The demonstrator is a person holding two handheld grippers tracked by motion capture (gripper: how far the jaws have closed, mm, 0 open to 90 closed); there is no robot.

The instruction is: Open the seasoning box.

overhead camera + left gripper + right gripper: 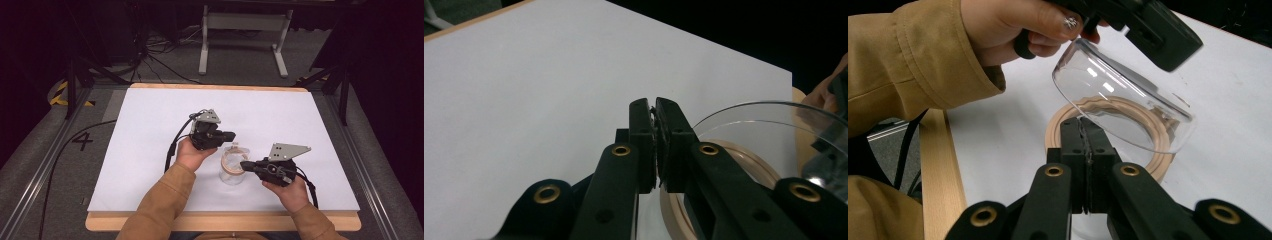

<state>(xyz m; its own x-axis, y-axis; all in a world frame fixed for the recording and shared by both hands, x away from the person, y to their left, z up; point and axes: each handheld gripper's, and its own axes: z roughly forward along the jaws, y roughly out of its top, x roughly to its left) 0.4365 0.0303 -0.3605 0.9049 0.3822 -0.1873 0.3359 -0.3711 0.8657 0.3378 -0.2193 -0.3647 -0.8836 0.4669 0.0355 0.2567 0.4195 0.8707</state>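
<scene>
A clear glass bowl (231,175) (1120,100) hangs tilted just above the white table, over a pale wooden ring (232,161) (1153,131) (754,165). My right gripper (244,164) (1087,125) comes in from the right. Its jaws are pressed together at the bowl's near rim and seem to pinch the glass wall. My left gripper (231,135) (654,107) is shut, its tips just beside the far part of the bowl's rim (769,106). I cannot tell whether it touches the glass. In the right gripper view the left gripper's black body (1158,35) sits over the bowl's upper edge.
A white sheet (150,130) covers the table, with a wooden edge (220,221) (938,170) along the near side. A tan sleeve (908,55) and hand reach in close to the bowl. A white metal stand (245,30) is on the floor beyond the table.
</scene>
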